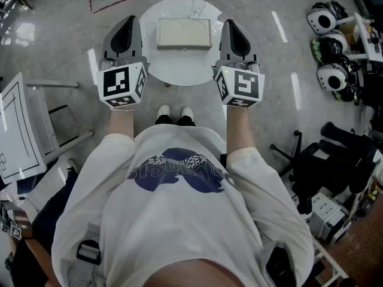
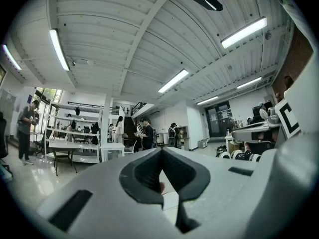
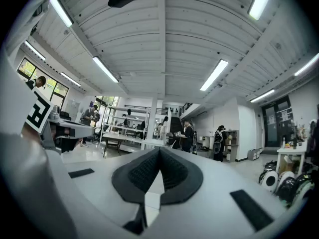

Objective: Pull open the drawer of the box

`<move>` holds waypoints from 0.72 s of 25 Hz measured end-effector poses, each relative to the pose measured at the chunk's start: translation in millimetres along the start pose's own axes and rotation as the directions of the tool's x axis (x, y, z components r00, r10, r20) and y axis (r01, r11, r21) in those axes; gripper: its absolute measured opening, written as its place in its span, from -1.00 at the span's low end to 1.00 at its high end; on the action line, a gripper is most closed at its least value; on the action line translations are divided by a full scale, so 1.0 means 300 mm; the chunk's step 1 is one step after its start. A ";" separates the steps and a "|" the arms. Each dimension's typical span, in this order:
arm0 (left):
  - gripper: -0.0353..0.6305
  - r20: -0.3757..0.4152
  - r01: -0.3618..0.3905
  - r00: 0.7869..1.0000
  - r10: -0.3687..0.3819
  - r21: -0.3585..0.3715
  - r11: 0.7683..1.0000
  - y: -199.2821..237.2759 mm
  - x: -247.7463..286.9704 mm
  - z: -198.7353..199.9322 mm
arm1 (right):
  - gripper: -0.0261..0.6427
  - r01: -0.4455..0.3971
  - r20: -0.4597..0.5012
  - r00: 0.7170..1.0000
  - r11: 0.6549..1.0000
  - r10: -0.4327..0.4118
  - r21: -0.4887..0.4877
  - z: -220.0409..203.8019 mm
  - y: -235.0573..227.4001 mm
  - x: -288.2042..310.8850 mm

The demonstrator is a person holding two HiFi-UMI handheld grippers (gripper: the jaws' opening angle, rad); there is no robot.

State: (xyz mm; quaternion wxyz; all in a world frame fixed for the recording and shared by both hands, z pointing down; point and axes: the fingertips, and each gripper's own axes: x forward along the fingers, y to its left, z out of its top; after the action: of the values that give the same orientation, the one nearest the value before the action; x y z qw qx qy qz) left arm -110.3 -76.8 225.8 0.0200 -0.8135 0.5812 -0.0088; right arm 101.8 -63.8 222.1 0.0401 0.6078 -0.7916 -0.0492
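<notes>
Near the top centre of the head view, the box (image 1: 184, 33) is being carried by the round white surface (image 1: 179, 75), while the left gripper (image 1: 128, 26) and the right gripper (image 1: 230, 28) are being held clenched and empty on either side of it

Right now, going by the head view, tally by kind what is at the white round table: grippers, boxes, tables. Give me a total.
Grippers: 2 (left gripper, right gripper, both shut)
Box: 1
Round table: 1
Total: 4
</notes>
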 end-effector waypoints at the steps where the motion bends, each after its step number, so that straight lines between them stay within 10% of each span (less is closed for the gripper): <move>1: -0.87 0.001 -0.002 1.000 0.002 -0.001 1.000 0.003 0.000 -0.001 | -0.93 -0.001 0.000 1.000 1.000 0.001 -0.003 0.000 0.002 0.001; 18: -0.87 -0.020 -0.030 0.999 0.030 -0.027 0.999 0.024 0.014 -0.030 | -0.93 -0.040 -0.020 0.999 0.999 0.040 -0.032 -0.026 0.008 0.027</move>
State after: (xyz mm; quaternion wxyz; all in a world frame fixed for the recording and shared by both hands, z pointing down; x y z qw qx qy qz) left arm -116.1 -83.3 234.3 0.0035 -0.8048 0.5935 -0.0086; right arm 98.4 -71.1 230.0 0.0586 0.5916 -0.8022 -0.0555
